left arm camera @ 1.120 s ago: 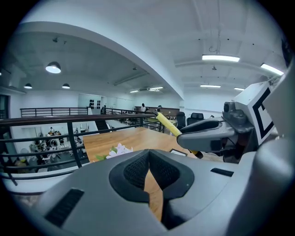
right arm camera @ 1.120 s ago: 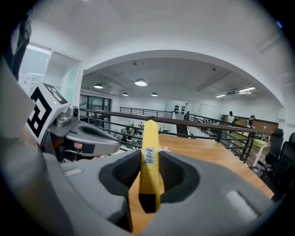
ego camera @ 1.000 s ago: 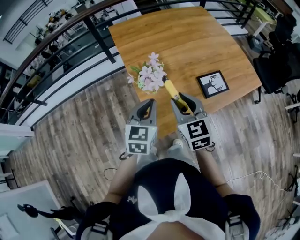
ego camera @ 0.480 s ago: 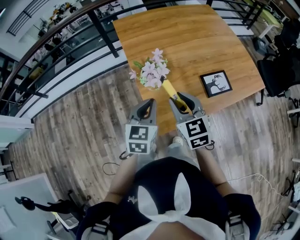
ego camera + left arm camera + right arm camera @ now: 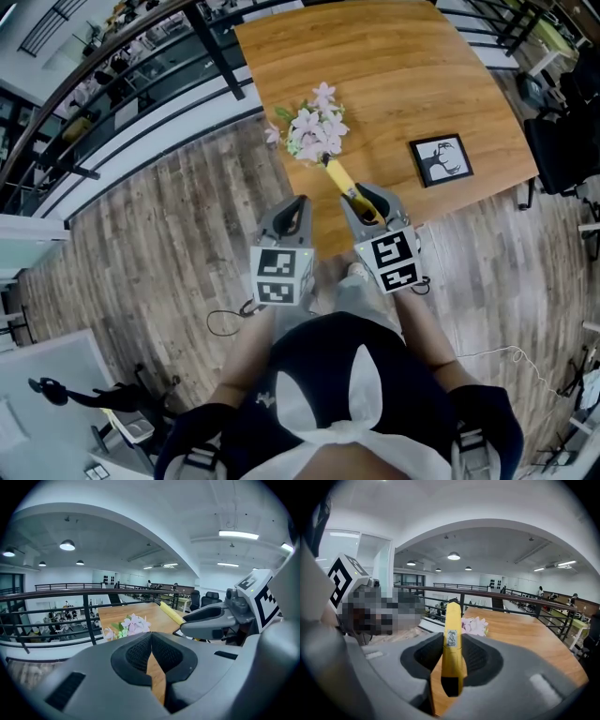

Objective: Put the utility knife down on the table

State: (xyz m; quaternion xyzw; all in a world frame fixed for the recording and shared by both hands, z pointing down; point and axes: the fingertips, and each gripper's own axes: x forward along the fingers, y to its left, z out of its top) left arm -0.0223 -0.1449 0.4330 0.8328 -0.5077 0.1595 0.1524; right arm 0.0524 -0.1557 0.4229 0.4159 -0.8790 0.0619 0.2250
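My right gripper (image 5: 360,198) is shut on a yellow utility knife (image 5: 341,178), gripped near its rear end. The knife's front end pokes forward over the near edge of the wooden table (image 5: 394,66), close to a bunch of pink flowers (image 5: 315,131). In the right gripper view the knife (image 5: 452,634) stands upright between the pads of that gripper (image 5: 452,663), with the flowers (image 5: 474,625) and table (image 5: 520,630) beyond. My left gripper (image 5: 297,209) hangs beside it over the floor, shut on nothing, its pads (image 5: 140,654) meeting at the tips.
A black-framed picture (image 5: 444,158) lies on the table's right part. A black railing (image 5: 217,56) runs along the table's left and far sides. Dark chairs (image 5: 562,131) stand to the right. Planked floor (image 5: 159,244) lies under both grippers.
In the head view the table, flowers and picture have slid up and to the right. Both grippers keep their places in the view, and the right one still holds the knife.
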